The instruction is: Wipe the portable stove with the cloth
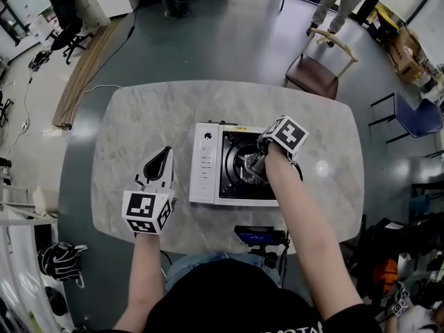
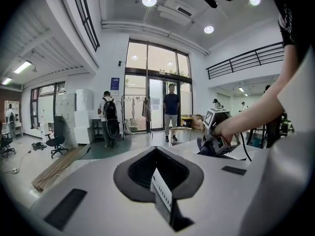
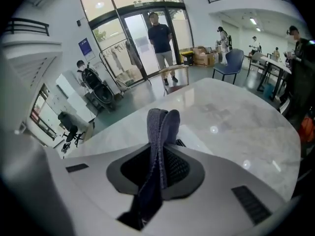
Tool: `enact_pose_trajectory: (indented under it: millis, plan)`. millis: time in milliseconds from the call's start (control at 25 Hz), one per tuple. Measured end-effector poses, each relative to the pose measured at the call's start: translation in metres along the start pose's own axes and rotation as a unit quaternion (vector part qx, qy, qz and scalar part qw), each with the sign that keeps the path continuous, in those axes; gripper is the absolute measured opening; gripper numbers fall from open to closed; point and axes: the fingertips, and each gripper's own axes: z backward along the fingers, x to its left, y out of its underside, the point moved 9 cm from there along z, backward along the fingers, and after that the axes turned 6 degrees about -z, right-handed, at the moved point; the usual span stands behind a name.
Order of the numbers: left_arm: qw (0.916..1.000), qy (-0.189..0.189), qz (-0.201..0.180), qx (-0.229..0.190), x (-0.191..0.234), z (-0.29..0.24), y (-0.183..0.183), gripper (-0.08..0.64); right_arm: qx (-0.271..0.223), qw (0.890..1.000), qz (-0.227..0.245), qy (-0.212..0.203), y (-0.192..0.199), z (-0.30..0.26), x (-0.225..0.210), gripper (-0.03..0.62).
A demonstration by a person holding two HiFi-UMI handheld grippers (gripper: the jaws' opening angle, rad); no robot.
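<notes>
The portable stove (image 1: pixel 205 165) is seen at the middle of the marble table (image 1: pixel 139 116), with its white control panel turned toward nine o'clock. The right gripper (image 1: pixel 254 162) is held over the black burner well, on the stove's three o'clock half. Its jaws are clamped on a folded dark cloth (image 3: pixel 160 132) (the fold sticks out past the tips). The left gripper (image 1: pixel 159 163) is seen over the table at eight o'clock of the stove, apart from it, with its jaws pressed together and nothing between them.

No readable text; yellow label (image 1: pixel 241 127) on portable stove (image 1: pixel 205 164) too small.
</notes>
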Motion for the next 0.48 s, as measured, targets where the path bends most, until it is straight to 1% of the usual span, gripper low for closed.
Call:
enact_pose_trajectory:
  millis: [120,280,400,480]
  plan:
    - [1.0000,-0.003,0.002,0.002,0.002,0.000,0.002,0.011,0.010,1.000,0.017,-0.002,-0.001,-0.004,0.005,0.071]
    - [1.0000,-0.006,0.004,0.005,0.005,0.000,0.004,0.011,0.029,0.998,0.046,-0.024,0.001,-0.012,0.010,0.071]
    - [0.9999,-0.008,0.005,0.005,0.006,0.001,0.005,0.011,0.051,0.995,0.063,-0.050,-0.002,-0.015,0.013,0.071]
    - [0.9999,-0.008,0.005,0.007,0.005,0.001,0.006,0.012,0.069,0.991,0.080,-0.079,-0.004,-0.018,0.015,0.071]
